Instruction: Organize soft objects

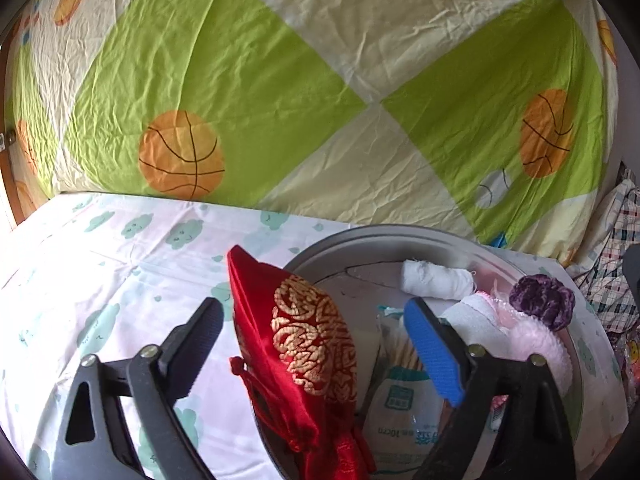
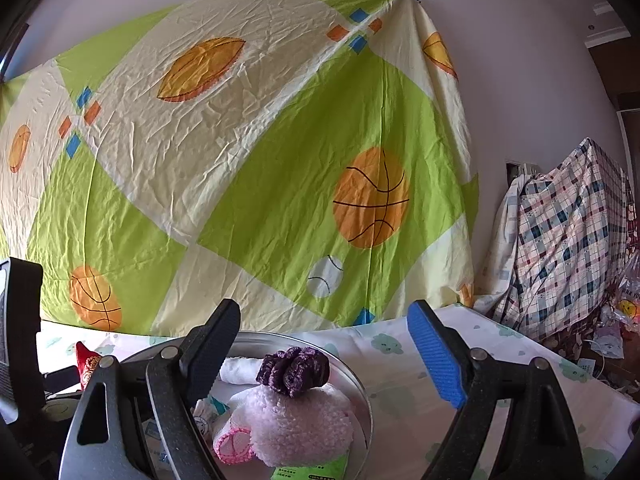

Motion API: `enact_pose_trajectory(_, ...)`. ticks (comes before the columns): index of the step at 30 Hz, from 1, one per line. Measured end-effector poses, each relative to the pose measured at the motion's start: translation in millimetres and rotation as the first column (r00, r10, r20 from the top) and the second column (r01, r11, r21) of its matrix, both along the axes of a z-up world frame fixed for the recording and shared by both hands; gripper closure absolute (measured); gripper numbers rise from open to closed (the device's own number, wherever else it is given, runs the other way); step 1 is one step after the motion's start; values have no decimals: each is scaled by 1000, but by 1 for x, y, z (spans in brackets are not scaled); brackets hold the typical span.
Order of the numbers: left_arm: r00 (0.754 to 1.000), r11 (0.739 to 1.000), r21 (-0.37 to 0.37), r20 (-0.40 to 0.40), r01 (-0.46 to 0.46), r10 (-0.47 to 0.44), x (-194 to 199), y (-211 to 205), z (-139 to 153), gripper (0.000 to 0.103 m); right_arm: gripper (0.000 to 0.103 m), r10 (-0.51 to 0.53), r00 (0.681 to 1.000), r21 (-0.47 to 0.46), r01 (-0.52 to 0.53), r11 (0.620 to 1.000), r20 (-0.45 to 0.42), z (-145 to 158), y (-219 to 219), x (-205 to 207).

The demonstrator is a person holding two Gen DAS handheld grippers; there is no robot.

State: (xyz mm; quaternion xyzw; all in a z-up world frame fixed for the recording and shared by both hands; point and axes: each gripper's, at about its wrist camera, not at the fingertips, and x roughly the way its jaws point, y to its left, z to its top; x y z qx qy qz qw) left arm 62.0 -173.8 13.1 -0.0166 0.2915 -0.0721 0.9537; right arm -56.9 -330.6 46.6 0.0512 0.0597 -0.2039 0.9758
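A round grey metal tray (image 1: 400, 236) sits on the cloud-print sheet. In it lie a white cloth roll (image 1: 436, 280), a pink fluffy piece (image 1: 536, 344), a purple scrunchie (image 1: 542, 300) and a pack of cotton swabs (image 1: 400, 396). A red pouch with gold print (image 1: 304, 344) rests over the tray's left rim, between the fingers of my open left gripper (image 1: 316, 344), untouched by either. My right gripper (image 2: 320, 344) is open and empty above the tray (image 2: 360, 384), with the pink fluffy piece (image 2: 296, 424) and the purple scrunchie (image 2: 294, 370) below it. The red pouch (image 2: 89, 364) peeks out at left.
A green and cream bedsheet with basketball prints (image 2: 248, 168) hangs behind the bed. A plaid-covered pile (image 2: 568, 240) stands at the right. The cloud-print sheet (image 1: 100, 264) spreads left of the tray. The other gripper's body (image 2: 20, 340) shows at the left edge.
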Motion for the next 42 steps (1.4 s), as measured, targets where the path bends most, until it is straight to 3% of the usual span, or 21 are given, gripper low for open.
enact_pose_trajectory(2, 1000, 1000, 10, -28, 8, -7, 6, -2, -3, 42, 16, 1, 1000, 13, -1, 1000, 3, 1, -2, -1)
enact_pose_trajectory(4, 999, 998, 61, -47, 6, -4, 11, -7, -5, 48, 16, -4, 1000, 26, 3, 1000, 9, 2, -5, -2)
enact_pose_trajectory(6, 999, 994, 113, -42, 0, 4, 12, -11, -7, 68, 16, -8, 1000, 41, 7, 999, 16, 4, -8, -4)
enact_pose_trajectory(9, 999, 988, 153, -28, -11, 16, 12, -8, -5, 86, 16, -11, 1000, 76, 9, 997, 26, 6, -14, -6)
enact_pose_trajectory(11, 1000, 990, 141, 3, 21, -21, 9, -8, 0, 86, 16, -18, 999, 98, 15, 995, 28, 6, -18, -7)
enact_pose_trajectory(14, 989, 969, 248, 142, 8, -44, -11, -25, 11, 86, 16, -33, 999, 134, 29, 990, 23, 5, -25, -6)
enact_pose_trajectory(16, 974, 949, 312, 192, 53, -118, -25, -44, 14, 86, 16, -42, 999, 171, 38, 984, 18, 4, -33, -6)
enact_pose_trajectory(22, 951, 924, 331, 171, 189, -256, -43, -78, 7, 85, 16, -80, 997, 309, 73, 948, 8, -2, -61, -8)
enact_pose_trajectory(25, 945, 921, 318, 160, 225, -286, -46, -82, 6, 72, 16, -92, 996, 352, 82, 932, 13, -4, -70, -10)
enact_pose_trajectory(27, 944, 925, 294, 154, 239, -293, -49, -82, 5, 33, 16, -97, 995, 355, 85, 931, 16, -4, -72, -11)
enact_pose_trajectory(29, 940, 932, 266, 167, 248, -297, -53, -78, 7, 20, 16, -91, 996, 353, 80, 932, 15, -4, -72, -11)
enact_pose_trajectory(31, 936, 941, 260, 217, 218, -277, -62, -74, 10, 18, 15, -89, 996, 348, 81, 934, 6, -5, -72, -10)
enact_pose_trajectory(33, 925, 940, 248, 240, 234, -294, -70, -70, 12, 5, 15, -97, 995, 334, 93, 938, -4, -6, -71, -9)
enact_pose_trajectory(35, 922, 941, 230, 242, 247, -302, -76, -65, 12, 0, 15, -111, 994, 313, 110, 943, -14, -8, -68, -9)
enact_pose_trajectory(42, 935, 958, 163, 228, 238, -271, -82, -41, 9, 0, 11, -130, 991, 329, 130, 935, -22, -18, -57, -18)
